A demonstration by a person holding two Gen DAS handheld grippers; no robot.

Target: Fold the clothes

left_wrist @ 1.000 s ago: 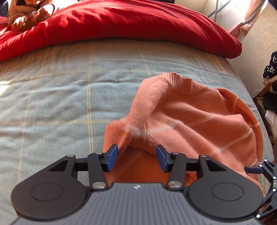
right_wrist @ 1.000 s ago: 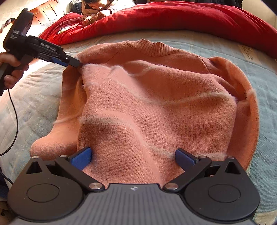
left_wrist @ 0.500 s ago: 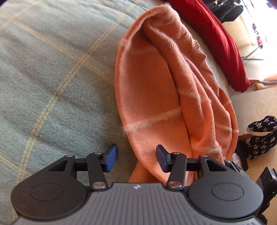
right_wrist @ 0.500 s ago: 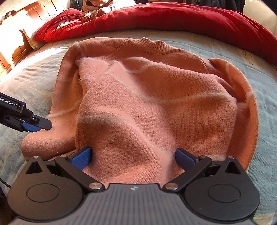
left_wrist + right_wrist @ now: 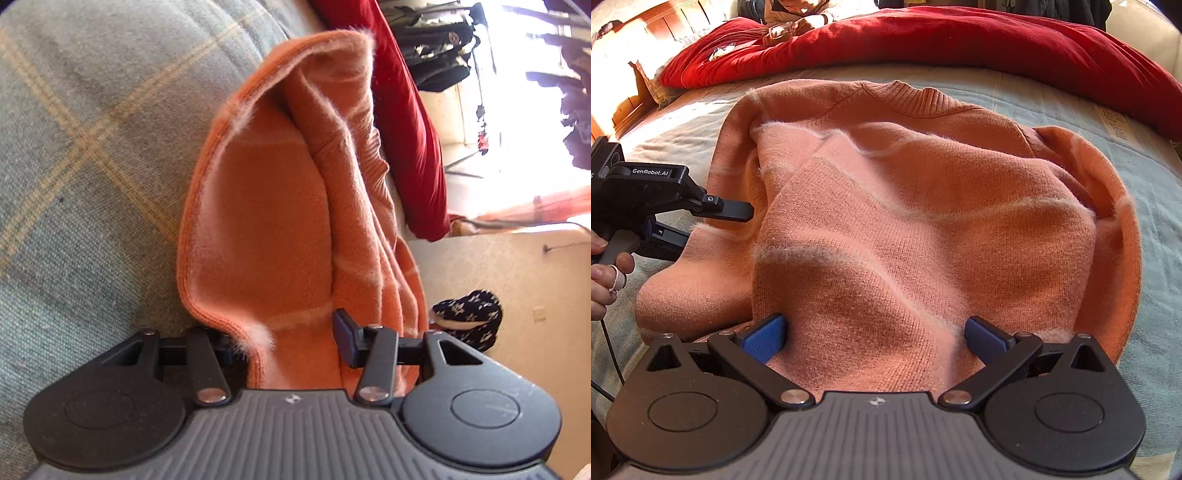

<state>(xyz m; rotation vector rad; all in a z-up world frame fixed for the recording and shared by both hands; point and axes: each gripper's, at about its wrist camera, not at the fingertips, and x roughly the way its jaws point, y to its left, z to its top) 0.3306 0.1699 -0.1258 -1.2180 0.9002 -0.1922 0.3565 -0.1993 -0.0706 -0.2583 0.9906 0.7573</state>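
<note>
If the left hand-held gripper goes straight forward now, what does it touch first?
The orange sweater: its folded side edge already lies between the open jaws of the left hand-held gripper, so it probably meets cloth at once.

A bed covered by a pale blue-green woven blanket with thin tan check lines (image 5: 1152,206) carries a fuzzy orange knit sweater with faint white stripes (image 5: 923,229), lying rumpled and partly folded over itself. A thick red quilt (image 5: 960,40) is heaped along the bed's far edge, beyond the sweater's ribbed collar.
</note>
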